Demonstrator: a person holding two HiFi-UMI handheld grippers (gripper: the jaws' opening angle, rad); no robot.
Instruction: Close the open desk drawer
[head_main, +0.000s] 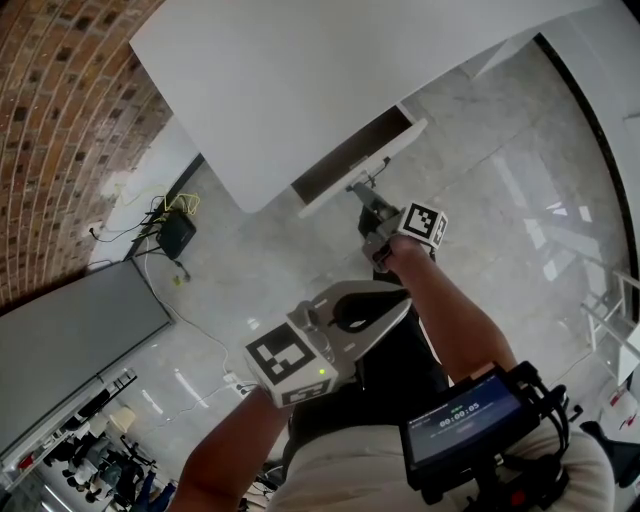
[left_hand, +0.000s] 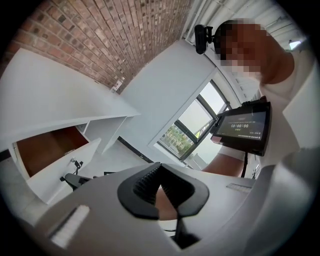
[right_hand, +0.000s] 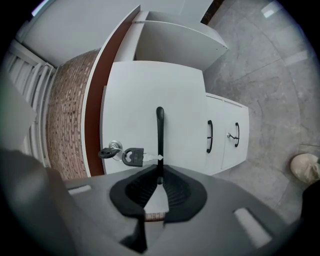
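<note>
Desk drawer with a white front and a brown inside stands pulled out from under the flat white desk top, directly ahead of the right gripper. That gripper's jaws are clamped on the near end of the drawer's slim black bar handle, which runs straight away from the fingertips across the white front. Just left of the jaws, a black-headed key hangs on a dark ring from a round silver lock, with its bare blade pointing toward the handle. Off to the right of the jaws are two more white drawer fronts, each with a short black curved handle. A small key shows beside the farther one. A red-brown brick wall lies far to the left of this gripper, and a grey marbled floor to its right.

The left gripper is held close to the person's body, well behind the right gripper in the head view. Its jaws are pressed together with nothing between them. Its marker cube faces up toward the head camera. From this gripper the open drawer lies ahead and to the left, well apart from its jaws. A black screen unit on the person's chest sits just to its right.
</note>
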